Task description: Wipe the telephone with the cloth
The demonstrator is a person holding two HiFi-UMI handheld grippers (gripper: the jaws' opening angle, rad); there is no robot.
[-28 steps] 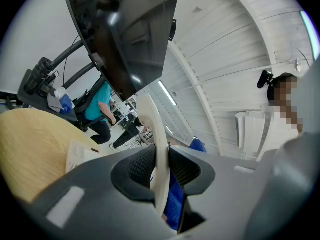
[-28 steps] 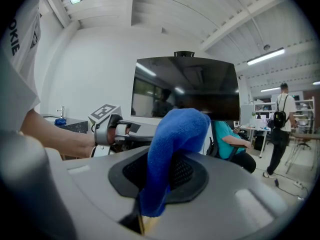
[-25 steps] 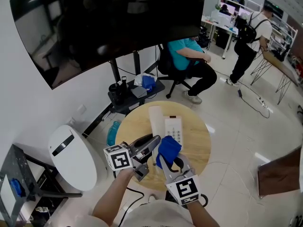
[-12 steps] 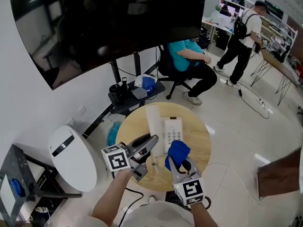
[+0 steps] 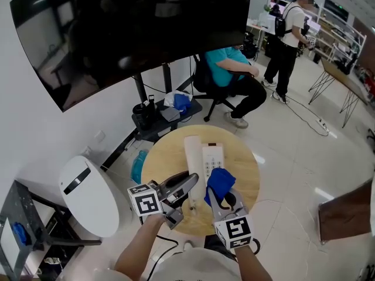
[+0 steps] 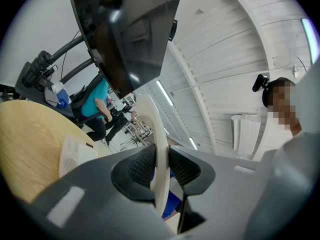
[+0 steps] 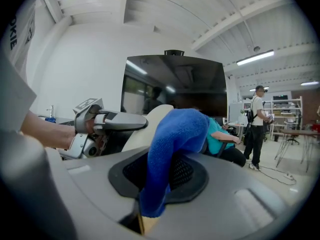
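Blue cloth (image 7: 172, 134) is pinched in the right gripper's (image 7: 162, 175) jaws. Beside it, the left gripper (image 6: 161, 168) clamps the cream handset (image 6: 155, 129); beyond both jaw tips, the telephone base (image 5: 213, 156) lies on the wooden table (image 5: 161, 157).

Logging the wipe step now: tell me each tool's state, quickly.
Left tool: closed on the white telephone handset.
Right tool: closed on the blue cloth.
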